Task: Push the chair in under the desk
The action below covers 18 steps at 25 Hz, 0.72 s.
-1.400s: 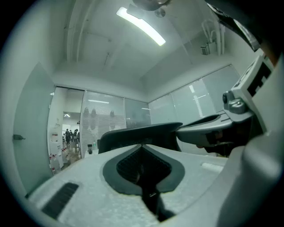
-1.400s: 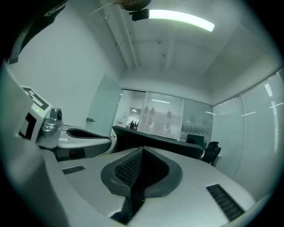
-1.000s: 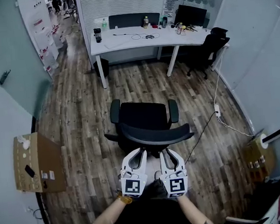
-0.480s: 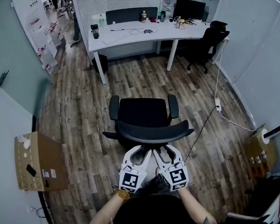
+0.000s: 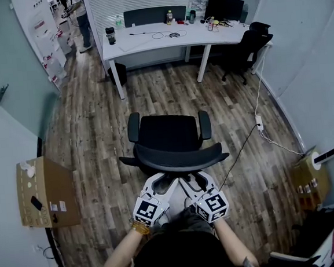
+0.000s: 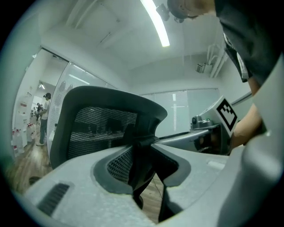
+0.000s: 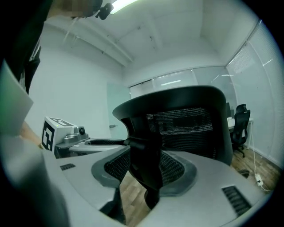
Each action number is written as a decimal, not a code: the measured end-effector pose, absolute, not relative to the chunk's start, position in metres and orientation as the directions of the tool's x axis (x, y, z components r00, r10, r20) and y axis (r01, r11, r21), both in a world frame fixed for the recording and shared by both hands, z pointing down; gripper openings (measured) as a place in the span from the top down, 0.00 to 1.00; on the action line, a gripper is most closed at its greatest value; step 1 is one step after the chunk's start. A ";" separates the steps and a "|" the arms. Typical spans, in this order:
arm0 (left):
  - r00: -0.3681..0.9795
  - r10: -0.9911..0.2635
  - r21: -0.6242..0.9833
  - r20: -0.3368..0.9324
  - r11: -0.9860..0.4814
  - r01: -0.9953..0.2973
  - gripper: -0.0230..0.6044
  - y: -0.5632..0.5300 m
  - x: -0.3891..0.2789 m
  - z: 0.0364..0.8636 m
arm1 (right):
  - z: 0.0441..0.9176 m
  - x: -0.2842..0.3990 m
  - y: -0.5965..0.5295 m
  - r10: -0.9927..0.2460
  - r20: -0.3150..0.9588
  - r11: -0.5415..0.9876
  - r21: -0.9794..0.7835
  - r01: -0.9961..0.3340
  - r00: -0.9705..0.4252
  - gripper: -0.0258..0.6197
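The chair (image 5: 170, 136) stands on the wooden floor well apart from the desk (image 5: 147, 43). Its seat faces the desk and its backrest is turned away from it, towards the person. It sits roughly in line with the open span between the desk's two white legs, so it is not yet under the desk at all.

Both tools are on the side of the chair away from the desk, just behind the curved backrest and close together. The left gripper (image 5: 161, 183) has its jaws spread. In its own view the chair's dark back support (image 6: 143, 164) stands in the gap between them, with floor showing past it. The right gripper (image 5: 198, 181) is also spread, with the same support showing between its jaws beneath the mesh back (image 7: 191, 119). Neither appears pinched on it. Whether any pad actually touches the support I cannot tell.

The step in hand looks like the push itself, early on, with most of the distance to the desk left to cover. The next move seems to call for an even, straight shove from both tools towards the desk. The chair would need to stay aimed between the legs, clear of the dark bin (image 5: 117, 74) by the desk's left leg. Uneven pressure could swivel the seat or turn the chair off line.
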<state>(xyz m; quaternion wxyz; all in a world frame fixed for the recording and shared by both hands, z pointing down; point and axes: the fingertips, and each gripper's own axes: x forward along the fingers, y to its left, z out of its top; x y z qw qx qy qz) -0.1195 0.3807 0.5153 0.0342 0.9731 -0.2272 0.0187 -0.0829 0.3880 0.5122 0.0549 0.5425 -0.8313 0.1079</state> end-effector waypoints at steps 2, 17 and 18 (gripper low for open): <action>0.902 -0.430 0.050 0.046 -0.900 -0.432 0.78 0.380 -0.118 0.515 | 0.512 -0.084 0.387 -0.878 0.198 0.415 -0.138 -0.899 -0.436 0.72; 0.892 -0.450 0.091 0.048 -0.887 -0.453 0.77 0.375 -0.100 0.510 | 0.512 -0.067 0.382 -0.862 0.188 0.442 -0.175 -0.880 -0.470 0.72; 0.889 -0.455 0.092 0.049 -0.885 -0.457 0.77 0.374 -0.099 0.509 | 0.512 -0.066 0.381 -0.861 0.187 0.444 -0.176 -0.879 -0.472 0.72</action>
